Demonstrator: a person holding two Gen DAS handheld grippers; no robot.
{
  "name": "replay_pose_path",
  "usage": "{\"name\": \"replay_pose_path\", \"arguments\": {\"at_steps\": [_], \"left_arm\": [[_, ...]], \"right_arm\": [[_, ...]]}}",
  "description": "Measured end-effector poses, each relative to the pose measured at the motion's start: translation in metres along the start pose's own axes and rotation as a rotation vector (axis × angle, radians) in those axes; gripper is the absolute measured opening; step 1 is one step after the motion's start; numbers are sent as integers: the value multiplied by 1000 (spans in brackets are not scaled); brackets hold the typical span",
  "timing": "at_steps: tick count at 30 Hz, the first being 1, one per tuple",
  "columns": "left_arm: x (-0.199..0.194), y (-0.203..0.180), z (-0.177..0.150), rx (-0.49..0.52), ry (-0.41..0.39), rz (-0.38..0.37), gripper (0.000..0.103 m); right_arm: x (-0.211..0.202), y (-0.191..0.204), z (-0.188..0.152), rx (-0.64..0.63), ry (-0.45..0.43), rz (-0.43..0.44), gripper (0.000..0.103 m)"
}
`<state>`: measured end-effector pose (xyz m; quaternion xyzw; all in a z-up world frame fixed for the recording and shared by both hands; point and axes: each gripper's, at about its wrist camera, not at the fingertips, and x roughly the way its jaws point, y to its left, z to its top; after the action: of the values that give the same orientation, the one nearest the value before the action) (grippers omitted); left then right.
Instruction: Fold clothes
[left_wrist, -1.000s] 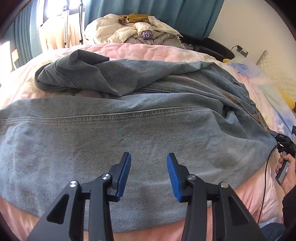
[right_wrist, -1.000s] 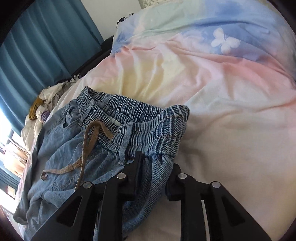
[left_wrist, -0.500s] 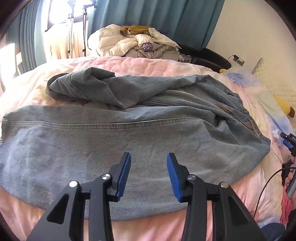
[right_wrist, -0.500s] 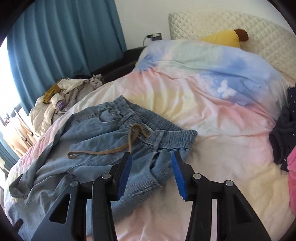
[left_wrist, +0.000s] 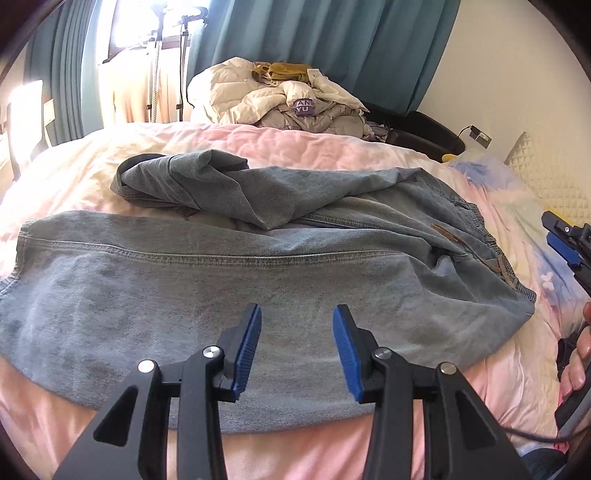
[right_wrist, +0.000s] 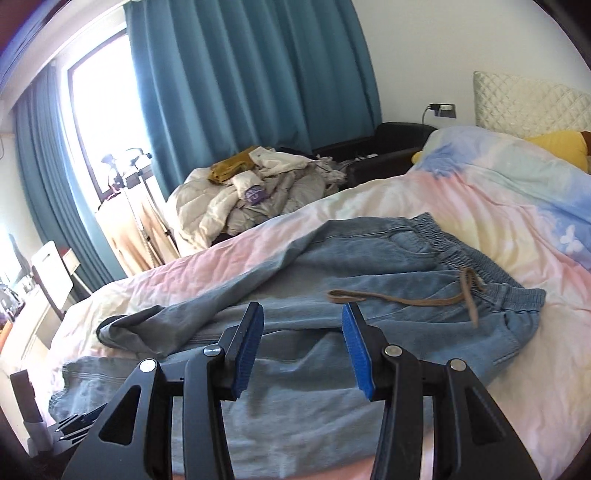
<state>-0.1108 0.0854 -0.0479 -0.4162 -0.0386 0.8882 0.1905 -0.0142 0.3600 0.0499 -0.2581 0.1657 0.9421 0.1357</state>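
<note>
A pair of light blue denim trousers (left_wrist: 229, 280) lies spread across the pastel bed (left_wrist: 280, 144), near leg flat, far leg (left_wrist: 207, 177) crumpled on top. The elastic waistband (right_wrist: 458, 254) with a brown drawstring (right_wrist: 399, 299) is at the right. My left gripper (left_wrist: 296, 334) is open and empty, above the near leg. My right gripper (right_wrist: 302, 332) is open and empty, held above the trousers near the front edge; it also shows at the right edge of the left wrist view (left_wrist: 565, 240).
A heap of pale jackets and clothes (left_wrist: 284, 99) sits beyond the bed's far side, before teal curtains (right_wrist: 236, 92). A quilted headboard (right_wrist: 532, 99) and yellow plush (right_wrist: 554, 144) are at the right. A chair (right_wrist: 51, 273) stands at the left.
Both grippers have pulled back and up from the trousers. The right gripper let go of the waistband, opened, and swung left to look across the bed.
</note>
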Motion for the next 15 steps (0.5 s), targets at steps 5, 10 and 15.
{"name": "replay_pose_path", "arguments": {"at_steps": [5, 10, 15], "left_arm": [[-6, 31, 17, -82, -24, 6, 42], [-8, 77, 48, -216, -52, 52, 41], [4, 127, 86, -322, -78, 99, 41]], "right_arm": [[32, 37, -45, -55, 32, 67, 45], [65, 53, -75, -130, 135, 69, 45], [74, 52, -81, -106, 168, 112, 45]]}}
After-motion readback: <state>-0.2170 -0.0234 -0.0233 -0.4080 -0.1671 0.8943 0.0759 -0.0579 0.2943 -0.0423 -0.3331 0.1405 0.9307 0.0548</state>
